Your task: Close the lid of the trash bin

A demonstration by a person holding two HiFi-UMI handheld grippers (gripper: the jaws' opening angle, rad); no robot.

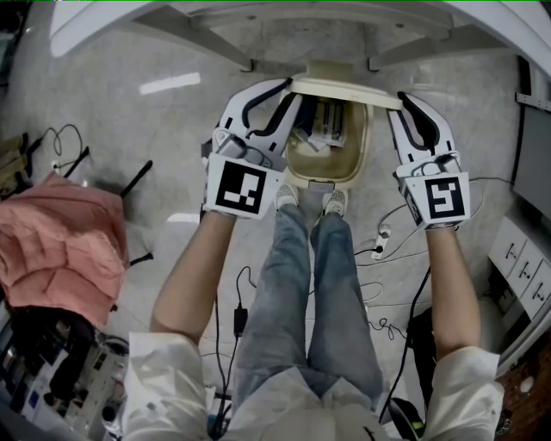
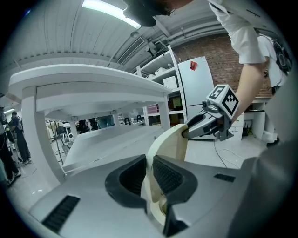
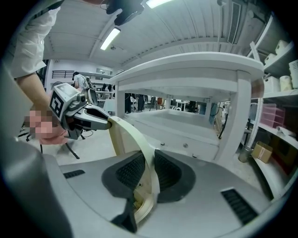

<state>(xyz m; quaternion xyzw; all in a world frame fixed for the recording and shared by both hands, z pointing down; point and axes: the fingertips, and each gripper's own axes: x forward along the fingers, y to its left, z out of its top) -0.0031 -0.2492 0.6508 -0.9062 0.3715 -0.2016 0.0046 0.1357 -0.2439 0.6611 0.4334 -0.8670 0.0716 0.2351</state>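
A cream trash bin point(image 1: 362, 151) stands on the floor in front of the person's shoes, with rubbish point(image 1: 325, 125) inside. Its cream lid point(image 1: 344, 87) is raised on edge at the far side. My left gripper point(image 1: 289, 89) is shut on the lid's left end, and my right gripper point(image 1: 402, 99) is shut on its right end. In the left gripper view the lid point(image 2: 170, 144) runs between the closed pads of the left gripper point(image 2: 150, 175) across to the right gripper point(image 2: 187, 132). The right gripper view mirrors this: the lid point(image 3: 132, 135) sits in the right gripper point(image 3: 150, 175), with the left gripper point(image 3: 108, 122) at its far end.
A white table point(image 1: 258, 26) stands over and just behind the bin. A pink cloth point(image 1: 60, 250) lies at the left beside black stand legs point(image 1: 138, 181). Cables and a power strip point(image 1: 379, 245) lie on the floor at the right, near white drawers point(image 1: 521, 263).
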